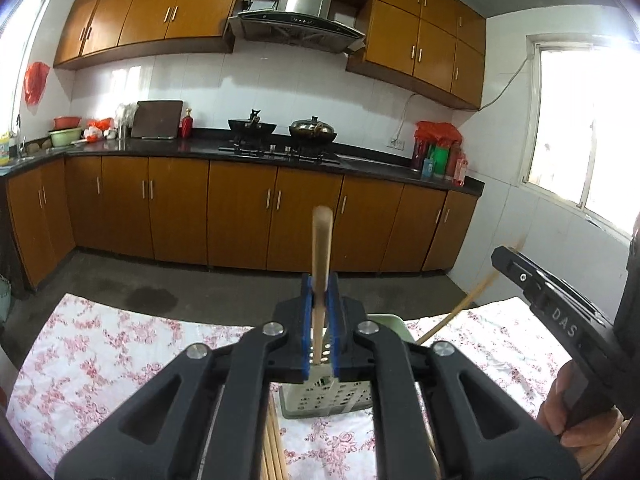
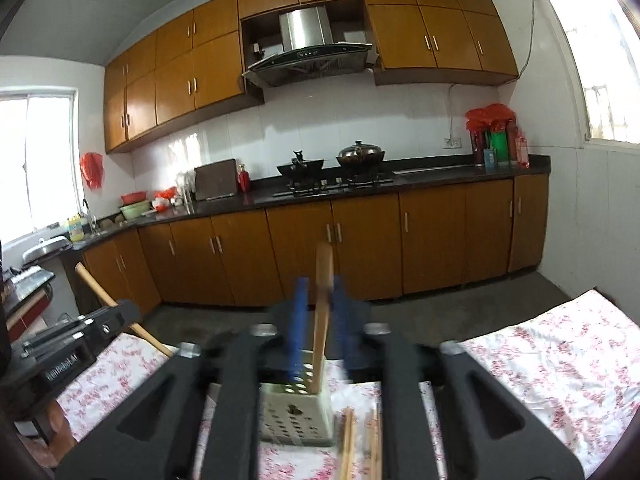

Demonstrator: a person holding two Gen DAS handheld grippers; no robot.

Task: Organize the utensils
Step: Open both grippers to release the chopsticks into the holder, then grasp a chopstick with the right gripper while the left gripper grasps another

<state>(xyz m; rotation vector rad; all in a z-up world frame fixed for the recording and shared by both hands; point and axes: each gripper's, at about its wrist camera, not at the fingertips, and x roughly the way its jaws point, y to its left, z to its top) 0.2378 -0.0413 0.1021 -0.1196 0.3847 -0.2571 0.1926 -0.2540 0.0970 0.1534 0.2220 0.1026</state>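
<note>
Left wrist view: left claw point(image 1: 320, 292) is clamped on a wooden utensil handle point(image 1: 321, 248), blue pads point(image 1: 306, 312) pressing it from both sides; handle stands nearly upright, its rounded top above the pads and its lower end going down into the pale perforated utensil holder point(image 1: 324, 396) directly below. Holder sits on the table w/ pink floral cloth point(image 1: 120, 344). Loose wooden chopsticks point(image 1: 272, 440) lie on the cloth just left of the holder, partly hidden by the claw's black links. Right of the holder, right claw point(image 1: 516, 264) enters from the frame edge w/ a thin wooden stick point(image 1: 460, 308) running diagonally from its tip down toward the holder; a hand point(image 1: 568, 412) grips its body. Right wrist view is motion-blurred: right claw point(image 2: 320, 312) has its blue pads point(image 2: 298, 320) around a second wooden handle point(image 2: 322, 312), which is tilted slightly and drops into the holder point(image 2: 298, 412). The pads sit a bit apart from the wood, and w/ the blur I can't tell if it's gripping or loose. Chopsticks point(image 2: 360, 444) lie on the cloth point(image 2: 540, 360) just right of the holder here. Left of the holder, left claw's body point(image 2: 80, 336) shows w/ its handle point(image 2: 104, 296) sticking up at an angle. Beyond the table: kitchen cabinets point(image 1: 240, 208).
</note>
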